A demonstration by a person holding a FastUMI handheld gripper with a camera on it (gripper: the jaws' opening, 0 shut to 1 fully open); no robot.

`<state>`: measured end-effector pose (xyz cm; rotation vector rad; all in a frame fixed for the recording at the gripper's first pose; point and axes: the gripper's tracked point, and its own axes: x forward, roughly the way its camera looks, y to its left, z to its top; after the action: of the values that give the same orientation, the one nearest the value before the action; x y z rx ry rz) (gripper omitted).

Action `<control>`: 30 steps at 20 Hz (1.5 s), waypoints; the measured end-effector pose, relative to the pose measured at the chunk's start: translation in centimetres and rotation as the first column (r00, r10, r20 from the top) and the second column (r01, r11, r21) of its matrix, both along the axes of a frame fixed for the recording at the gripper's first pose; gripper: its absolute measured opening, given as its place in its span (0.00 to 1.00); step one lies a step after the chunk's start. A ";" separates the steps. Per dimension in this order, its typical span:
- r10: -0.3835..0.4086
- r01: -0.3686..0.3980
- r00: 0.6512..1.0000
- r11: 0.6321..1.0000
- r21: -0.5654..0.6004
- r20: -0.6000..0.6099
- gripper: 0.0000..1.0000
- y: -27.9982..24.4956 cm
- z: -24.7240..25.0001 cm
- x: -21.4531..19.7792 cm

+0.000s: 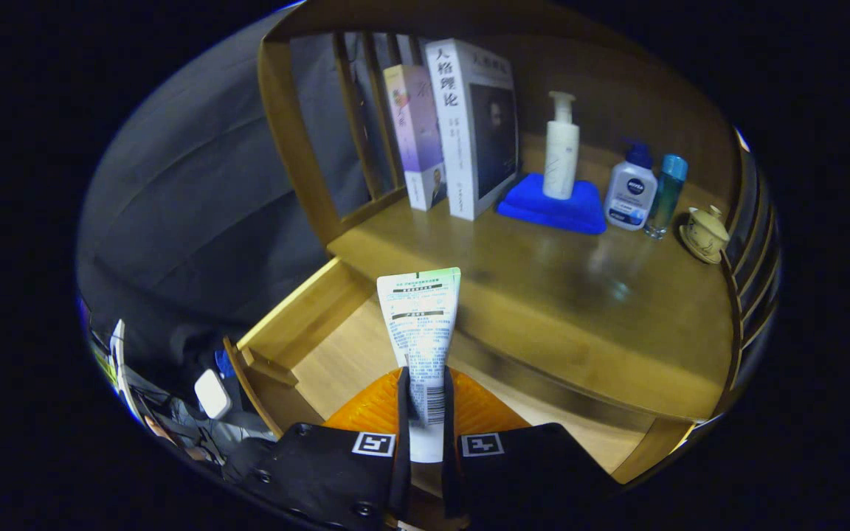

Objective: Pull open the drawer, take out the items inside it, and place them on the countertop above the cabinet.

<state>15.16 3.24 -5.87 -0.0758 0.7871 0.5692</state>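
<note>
The wooden worktop (543, 287) lies beyond the open drawer (336, 346). The gripper (425, 413) is held above the drawer, pointing toward the worktop, its jaws clamped on a white tube (419, 332) that stands upright between them.

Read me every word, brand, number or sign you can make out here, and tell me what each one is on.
"人格理论": on the spine of the white book.
Purple book: spine print too blurred to read.
Tube, gripped in the shut claw: print and barcode digits too small to read.
Blue-capped bottle: label too small to read reliably.
</note>
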 end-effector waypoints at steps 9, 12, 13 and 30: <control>-0.268 0.273 0.962 0.923 0.270 -0.053 0.18 -1.6 3.5 5.6; -0.357 0.362 0.931 0.878 0.314 -0.075 0.18 -2.6 3.7 7.8; -0.383 0.387 0.921 0.867 0.313 -0.077 0.18 -3.0 3.5 8.2; -0.464 0.402 0.864 0.870 0.285 0.198 0.98 -3.6 5.9 8.2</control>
<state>23.41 -0.37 0.07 0.2405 0.4501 0.2071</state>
